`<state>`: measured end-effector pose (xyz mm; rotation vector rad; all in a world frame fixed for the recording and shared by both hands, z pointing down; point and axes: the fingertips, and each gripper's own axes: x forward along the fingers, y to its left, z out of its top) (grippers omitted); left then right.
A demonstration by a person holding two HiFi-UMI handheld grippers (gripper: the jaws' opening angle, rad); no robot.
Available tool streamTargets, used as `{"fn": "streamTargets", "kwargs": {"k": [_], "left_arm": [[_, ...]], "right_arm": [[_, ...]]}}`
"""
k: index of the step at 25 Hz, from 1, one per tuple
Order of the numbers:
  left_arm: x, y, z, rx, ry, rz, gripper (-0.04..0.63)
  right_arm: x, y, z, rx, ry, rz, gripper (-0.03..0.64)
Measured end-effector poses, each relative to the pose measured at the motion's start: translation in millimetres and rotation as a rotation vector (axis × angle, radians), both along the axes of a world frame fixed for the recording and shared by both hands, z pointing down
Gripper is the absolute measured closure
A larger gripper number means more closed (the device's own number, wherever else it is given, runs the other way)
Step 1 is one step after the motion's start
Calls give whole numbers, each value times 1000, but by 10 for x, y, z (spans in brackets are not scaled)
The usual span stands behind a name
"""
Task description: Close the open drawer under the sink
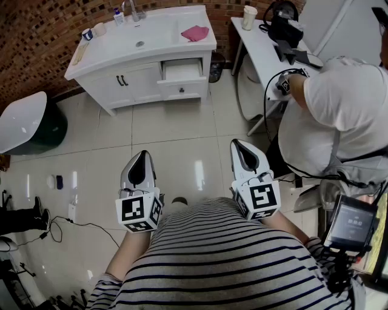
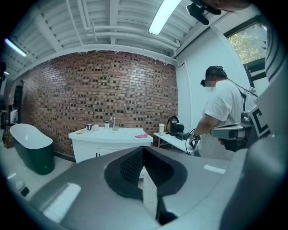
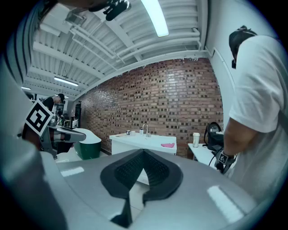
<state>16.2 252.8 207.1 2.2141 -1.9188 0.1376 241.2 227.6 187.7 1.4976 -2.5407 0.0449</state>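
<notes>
1. Drawer (image 1: 182, 71): it stands pulled out of the white vanity (image 1: 130, 85) at the far side of the room. It is the upper one on the vanity's right half, just below the counter, and its pale inside shows from above. Both grippers are well apart from it, with bare tiled floor (image 1: 182, 139) between.
2. Far left: a bathtub (image 1: 24, 124), white inside and dark green outside, stands on the floor left of the vanity.
3. On the vanity top, the sink (image 1: 142, 33) sits in the middle with a faucet (image 1: 129, 9) behind it. A pink cloth (image 1: 195, 33) lies at the right end, above the drawer.
4. Left gripper (image 1: 143, 155): held near the body at the near left, pointing toward the vanity. In its own view the jaw tips meet, leaving only a narrow wedge below them through which the floor shows. Nothing is between them and they touch nothing.
5. Right gripper (image 1: 237, 144): held near the body at the near right, level with the left one. Its jaw tips also meet in its own view, with nothing between them and no contact with any object.
6. Right of the vanity stands a white table (image 1: 267, 57) with a paper cup (image 1: 249, 17) at its far end.
7. Far right: a person in a white shirt (image 1: 339, 115) stands at that table, one arm reaching over it.
</notes>
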Motion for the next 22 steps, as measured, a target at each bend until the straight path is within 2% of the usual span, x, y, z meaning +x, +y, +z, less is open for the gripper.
{"fn": "streamTargets", "kwargs": {"k": [5, 11, 15, 18, 22], "left_arm": [[-156, -103, 66, 3, -15, -23, 581], [-416, -515, 332, -10, -27, -22, 581], [-633, -1167, 497, -22, -25, -10, 581], [-906, -1823, 577, -35, -12, 9, 581], [-1236, -2770, 563, -52, 8, 81, 581]], "right_arm": [[-2, -146, 59, -10, 0, 1, 617], [-217, -597, 195, 14, 0, -17, 617], [-415, -1263, 359, 11, 22, -2, 617], [-723, -1900, 436, -2, 28, 18, 617], [-1194, -2752, 395, -5, 59, 41, 617]]}}
